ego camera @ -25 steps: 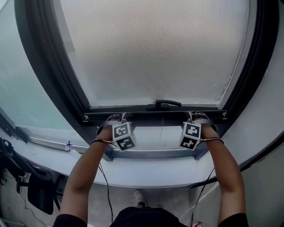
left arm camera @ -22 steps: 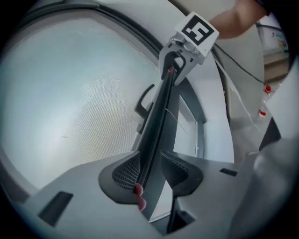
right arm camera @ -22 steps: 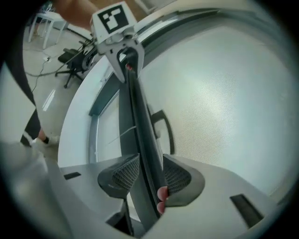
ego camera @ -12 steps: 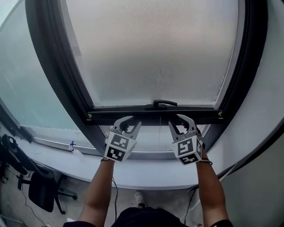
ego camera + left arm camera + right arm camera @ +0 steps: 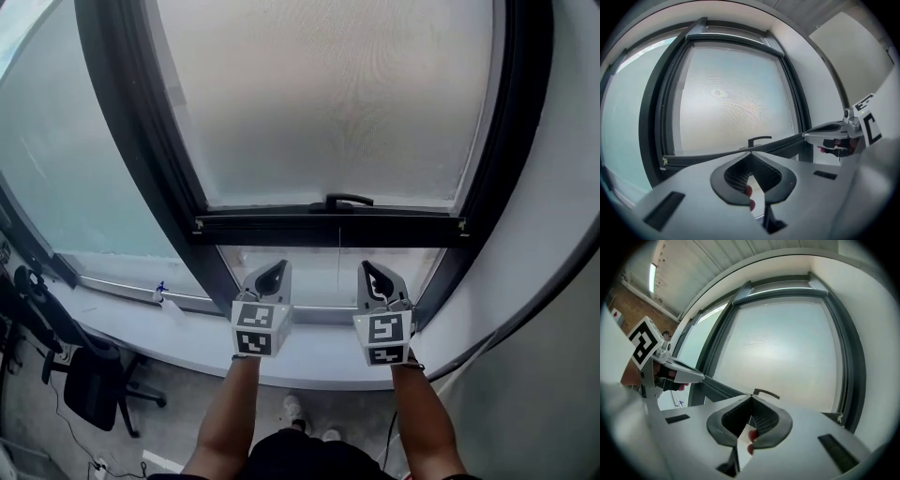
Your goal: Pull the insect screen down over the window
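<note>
Grey-mesh insect screen (image 5: 328, 103) drawn most of the way down its dark window frame (image 5: 145, 141).
Its bottom bar (image 5: 281, 228) stops short of the frame's lower edge, leaving a strip of pane uncovered. Below the bar and clear of it, the left gripper (image 5: 274, 274) and right gripper (image 5: 373, 275) have just clenched, jaws together on nothing. A small handle (image 5: 349, 201) sits on the bar.

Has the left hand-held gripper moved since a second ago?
Yes. The left hand-held gripper has drawn back from the screen's bottom bar toward the person; its jaws have just closed, empty.
</note>
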### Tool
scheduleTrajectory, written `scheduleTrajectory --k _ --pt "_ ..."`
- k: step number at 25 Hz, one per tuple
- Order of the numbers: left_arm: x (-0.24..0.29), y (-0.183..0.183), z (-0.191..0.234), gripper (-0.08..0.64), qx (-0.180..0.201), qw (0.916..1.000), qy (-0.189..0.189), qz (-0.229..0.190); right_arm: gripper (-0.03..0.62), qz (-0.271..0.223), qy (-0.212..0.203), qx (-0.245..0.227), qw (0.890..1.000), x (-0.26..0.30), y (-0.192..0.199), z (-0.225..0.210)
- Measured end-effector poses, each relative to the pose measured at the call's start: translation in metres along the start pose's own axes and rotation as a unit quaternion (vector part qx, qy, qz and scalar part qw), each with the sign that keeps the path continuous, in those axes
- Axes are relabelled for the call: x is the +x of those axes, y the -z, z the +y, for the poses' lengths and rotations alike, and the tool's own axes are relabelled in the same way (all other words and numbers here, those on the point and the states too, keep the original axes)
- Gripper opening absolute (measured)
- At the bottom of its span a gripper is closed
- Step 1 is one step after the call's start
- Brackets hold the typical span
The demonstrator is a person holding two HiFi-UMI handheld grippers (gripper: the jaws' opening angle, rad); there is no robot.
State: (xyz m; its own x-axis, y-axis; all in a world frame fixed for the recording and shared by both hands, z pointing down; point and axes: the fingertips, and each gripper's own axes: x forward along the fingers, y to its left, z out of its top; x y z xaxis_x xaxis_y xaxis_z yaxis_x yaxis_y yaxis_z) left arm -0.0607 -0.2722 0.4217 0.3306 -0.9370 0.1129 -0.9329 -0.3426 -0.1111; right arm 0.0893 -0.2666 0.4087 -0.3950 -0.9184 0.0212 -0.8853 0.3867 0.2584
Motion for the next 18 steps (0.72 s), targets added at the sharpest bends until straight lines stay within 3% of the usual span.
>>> scheduleTrajectory --k 6,11,18 --pt "-0.034 0.008 -0.008 0.003 -0.025 0.9994 -0.018 -0.014 0.005 0.003 0.013 0.059 0.998 -0.033 0.013 0.009" --pt "-0.056 0.023 -0.017 0.003 -0.032 0.9993 -0.015 -0.009 0.005 0.001 0.015 0.065 0.998 -0.056 0.016 0.022" --pt "-0.094 0.044 -0.015 0.003 -0.042 0.9991 -0.004 -0.004 0.005 0.036 0.033 0.054 0.997 -0.08 0.025 0.053"
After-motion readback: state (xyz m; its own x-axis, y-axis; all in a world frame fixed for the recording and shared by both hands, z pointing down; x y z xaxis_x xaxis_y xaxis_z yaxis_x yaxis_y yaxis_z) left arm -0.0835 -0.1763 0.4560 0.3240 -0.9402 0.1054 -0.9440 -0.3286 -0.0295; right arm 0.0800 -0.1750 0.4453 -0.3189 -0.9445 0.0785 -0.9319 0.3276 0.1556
